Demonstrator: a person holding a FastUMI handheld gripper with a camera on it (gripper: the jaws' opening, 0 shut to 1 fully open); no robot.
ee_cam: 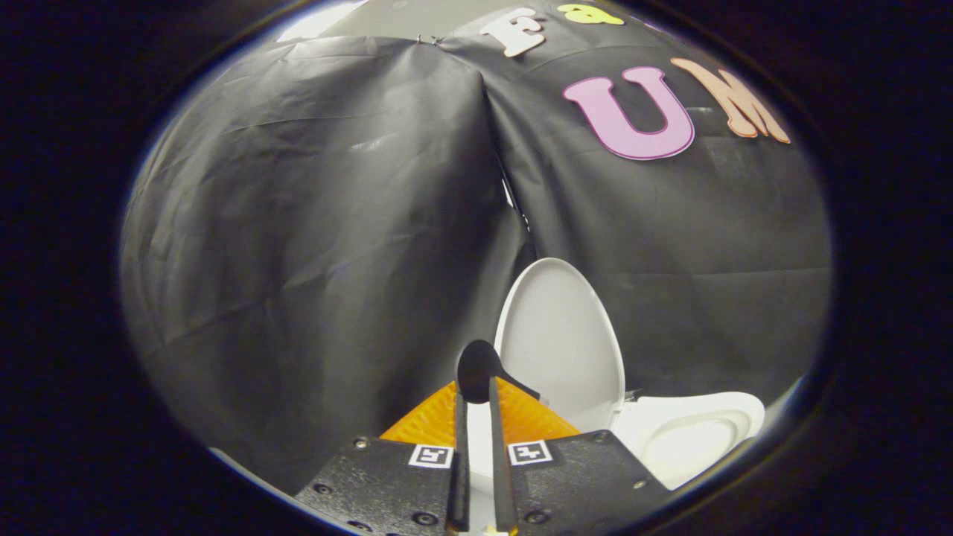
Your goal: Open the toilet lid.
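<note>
toilet lid (560, 342) looks like smooth hard plastic with a soft sheen, same for the seat (692, 435) at its 4 o'clock. Booth wall (313, 223) is creased black cloth, slightly shiny. Gripper (476, 394) fingers nearly together on nothing, pads (428, 424) ribbed, probably rubbery; body (380, 476) grainy matt.

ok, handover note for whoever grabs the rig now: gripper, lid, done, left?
Gripper: fingers nearly together with only a thin gap, holding nothing, pointing at the black booth wall.
Toilet lid: raised, standing upright against the wall, just ahead and right of the fingers, not touched.
Toilet seat: down, lower right of the lid.
Done: lid looks fully open.
Left: probably just back the gripper away; check that the lid stays up.
</note>
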